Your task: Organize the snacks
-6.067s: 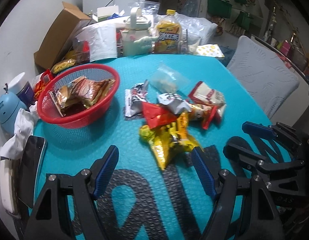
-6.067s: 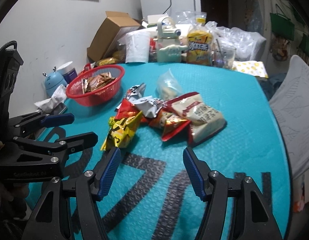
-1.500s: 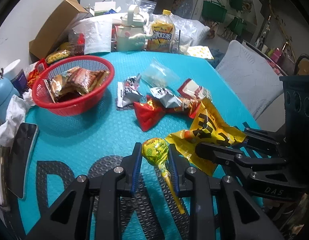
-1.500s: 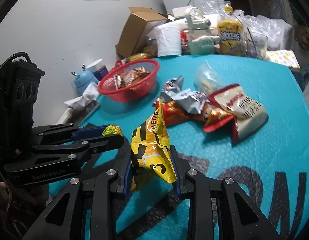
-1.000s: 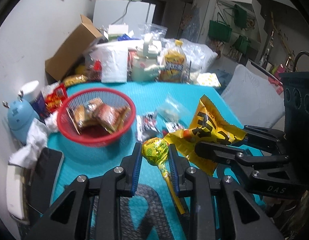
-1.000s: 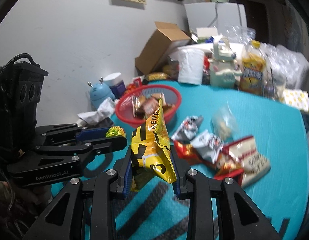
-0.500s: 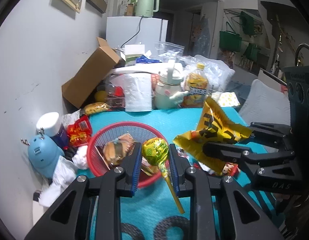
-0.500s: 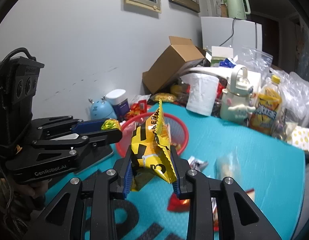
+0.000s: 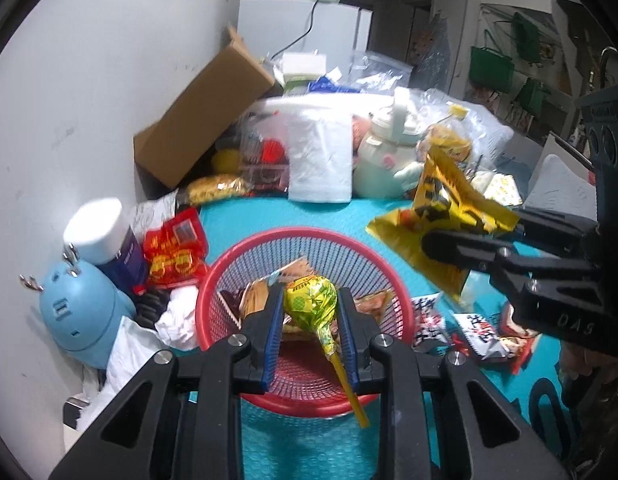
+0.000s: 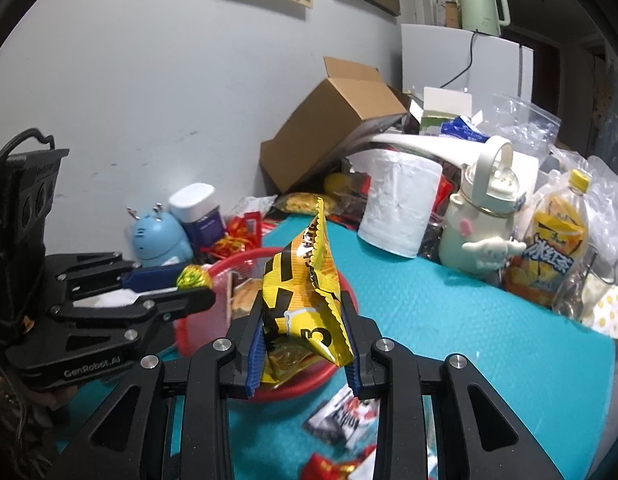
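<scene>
Holding a round lollipop in green-yellow foil wrapper [image 9: 311, 300] between clenched jaws of the left gripper [image 9: 309, 312], directly above the red plastic mesh basket [image 9: 229, 276] on the teal bench [image 9: 269, 432]. Gripping a crinkled yellow-and-black foil snack bag [image 10: 305, 288] in the right gripper [image 10: 303, 344], jaws clenched too, near the basket rim. Better to lower both a little over the basket centre, then release one at a time, stick pointing inward, away from loose packets [image 9: 477, 328] beside it.
</scene>
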Demonstrator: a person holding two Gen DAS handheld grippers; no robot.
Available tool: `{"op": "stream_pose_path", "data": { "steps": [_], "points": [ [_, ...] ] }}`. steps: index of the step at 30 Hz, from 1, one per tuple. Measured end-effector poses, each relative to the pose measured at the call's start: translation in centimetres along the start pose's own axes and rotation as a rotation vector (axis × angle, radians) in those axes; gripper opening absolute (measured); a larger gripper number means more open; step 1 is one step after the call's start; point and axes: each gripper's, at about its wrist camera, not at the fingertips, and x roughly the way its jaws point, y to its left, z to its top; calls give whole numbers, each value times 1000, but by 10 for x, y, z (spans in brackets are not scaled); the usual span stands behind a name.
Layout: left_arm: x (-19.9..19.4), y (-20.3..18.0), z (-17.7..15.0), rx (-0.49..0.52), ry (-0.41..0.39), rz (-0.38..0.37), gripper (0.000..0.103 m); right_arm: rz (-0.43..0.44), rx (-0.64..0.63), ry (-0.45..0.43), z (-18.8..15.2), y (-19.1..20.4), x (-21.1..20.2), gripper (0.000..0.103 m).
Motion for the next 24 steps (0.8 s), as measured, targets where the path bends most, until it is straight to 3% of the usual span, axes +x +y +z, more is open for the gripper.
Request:
{"op": "stream_pose_path", "data": {
  "steps": [16, 20, 24],
  "points": [
    [39, 6, -12, -13, 131, 33, 25, -74, -57, 68, -4, -5, 58, 32],
    [52, 12, -15, -42, 180, 53, 26, -58, -52, 104, -9, -5, 70, 32],
    [53, 16, -16, -54, 184, 97, 41, -68, -48, 115, -13, -8, 72, 41]
  ]
}}
